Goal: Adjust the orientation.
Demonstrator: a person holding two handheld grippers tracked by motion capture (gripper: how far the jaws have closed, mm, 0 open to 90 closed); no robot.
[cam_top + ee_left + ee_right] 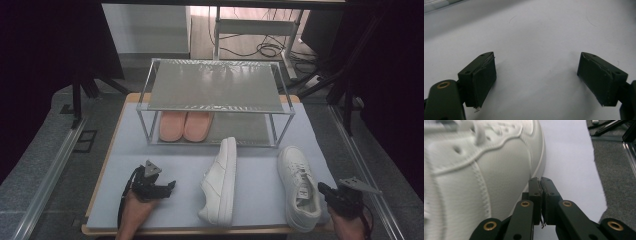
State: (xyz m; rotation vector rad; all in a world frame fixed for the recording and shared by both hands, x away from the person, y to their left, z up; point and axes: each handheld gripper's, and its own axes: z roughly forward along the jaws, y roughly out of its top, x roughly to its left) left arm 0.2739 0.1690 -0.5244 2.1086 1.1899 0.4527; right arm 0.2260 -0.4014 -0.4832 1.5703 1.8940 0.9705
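At far left I see my left gripper (170,186) low over the pale surface (260,200), jaws spread wide with nothing between them. Behind it stands a two-level metal shoe rack (216,100); its lower shelf holds a pink pair of slippers (185,126), heels partly hidden beneath the top shelf. One white sneaker (220,181) lies on its side mid-surface. Further right, the other white sneaker (299,187) sits upright. My right gripper (540,185) is beside its heel, jaws pressed together, holding nothing.
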